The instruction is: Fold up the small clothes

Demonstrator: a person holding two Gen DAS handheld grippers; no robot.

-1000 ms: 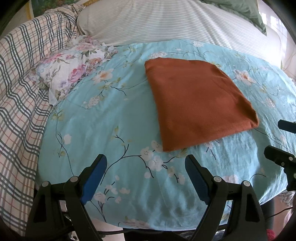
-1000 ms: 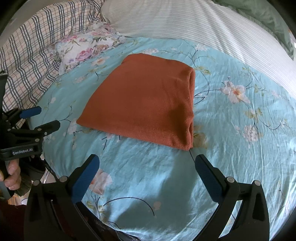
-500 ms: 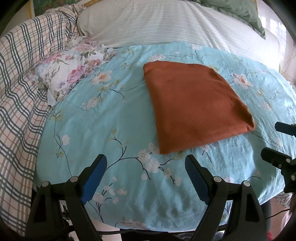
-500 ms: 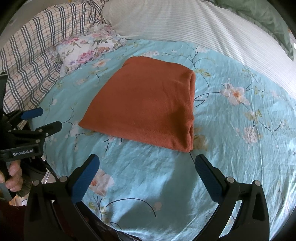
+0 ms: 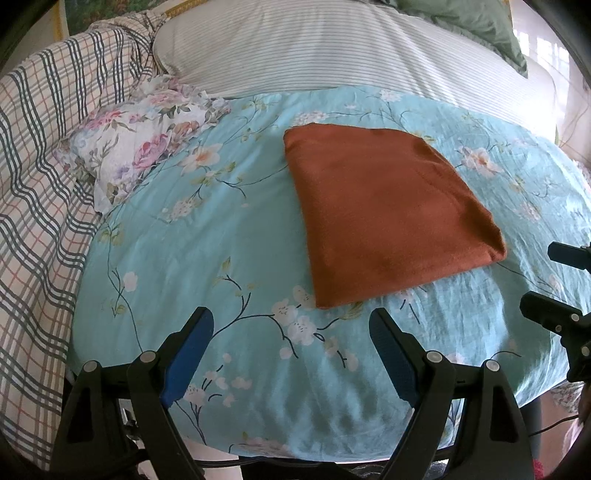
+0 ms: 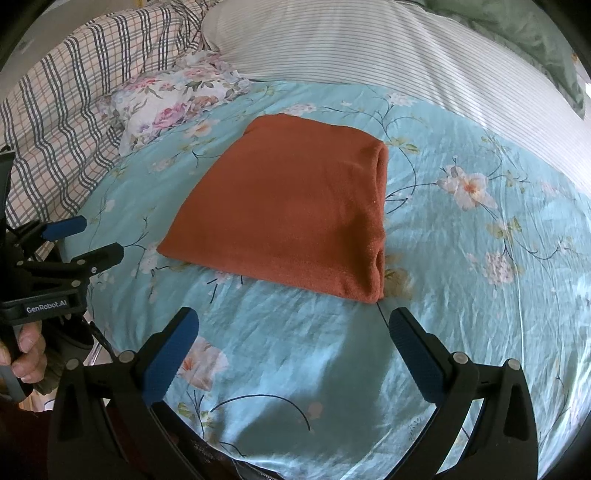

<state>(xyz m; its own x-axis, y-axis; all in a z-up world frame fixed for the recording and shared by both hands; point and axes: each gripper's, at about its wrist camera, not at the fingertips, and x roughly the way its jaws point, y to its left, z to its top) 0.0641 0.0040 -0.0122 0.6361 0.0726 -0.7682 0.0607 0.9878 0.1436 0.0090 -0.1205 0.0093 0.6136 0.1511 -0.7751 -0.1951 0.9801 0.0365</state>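
A rust-orange garment (image 5: pixel 384 210) lies folded into a neat rectangle on the turquoise floral sheet (image 5: pixel 207 251). It also shows in the right wrist view (image 6: pixel 291 206), with its thick folded edge on the right. My left gripper (image 5: pixel 291 332) is open and empty, hovering near the sheet's front edge, a little short of the garment's near corner. My right gripper (image 6: pixel 291 332) is open and empty, just short of the garment's near edge. Each gripper shows at the edge of the other's view: the right gripper (image 5: pixel 561 284) and the left gripper (image 6: pixel 81 240).
A small floral cloth (image 5: pixel 144 147) lies at the sheet's far left. A plaid blanket (image 5: pixel 40 177) is bunched on the left. A striped pillow (image 5: pixel 332 48) and a green pillow (image 5: pixel 472 26) lie behind.
Both grippers have drawn back slightly from the garment, so it sits a little farther away in both views. Both stay open. The garment has not moved.
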